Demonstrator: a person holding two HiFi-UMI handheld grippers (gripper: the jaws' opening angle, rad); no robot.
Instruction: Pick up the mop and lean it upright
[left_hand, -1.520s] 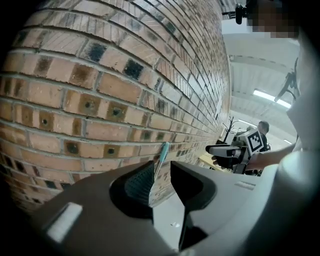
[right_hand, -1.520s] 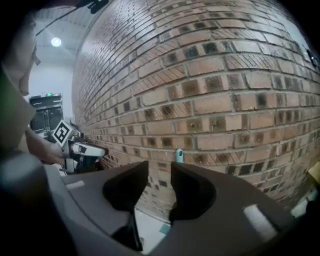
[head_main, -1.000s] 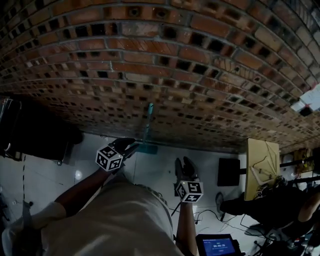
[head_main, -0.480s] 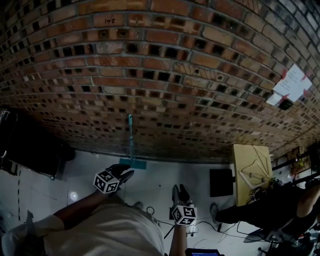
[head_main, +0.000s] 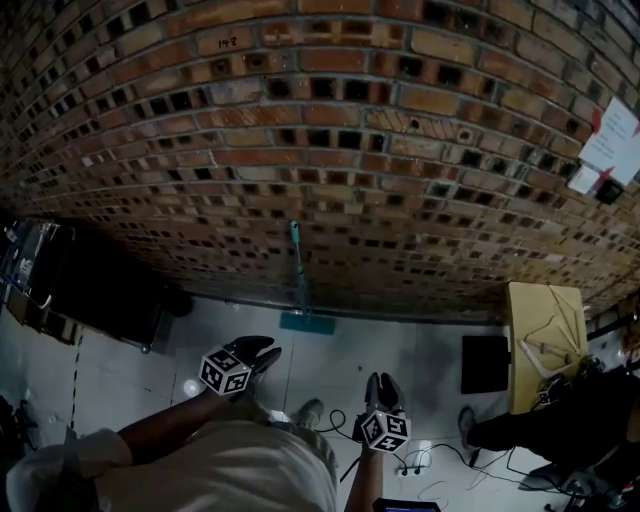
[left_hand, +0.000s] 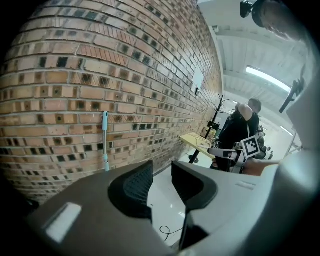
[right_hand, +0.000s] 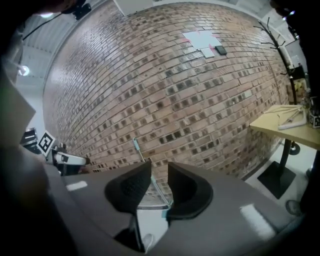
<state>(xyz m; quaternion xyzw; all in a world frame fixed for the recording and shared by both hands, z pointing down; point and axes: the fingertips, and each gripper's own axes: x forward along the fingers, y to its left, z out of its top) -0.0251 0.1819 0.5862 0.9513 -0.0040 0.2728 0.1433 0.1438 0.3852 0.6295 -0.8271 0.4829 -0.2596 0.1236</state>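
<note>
Mop (head_main: 299, 275) upright against brick wall (head_main: 420, 150) at twelve o'clock, teal head (head_main: 307, 322) on floor (head_main: 340, 355), well apart from both grippers. Probably light, with a stiff and likely slick shaft and a loose head end. Best gripped mid-shaft, squarely. Left gripper (head_main: 262, 352) at seven o'clock from mop: narrow gap, empty. Right gripper (head_main: 383, 383) at five o'clock: jaws closing, nothing between them.
</note>
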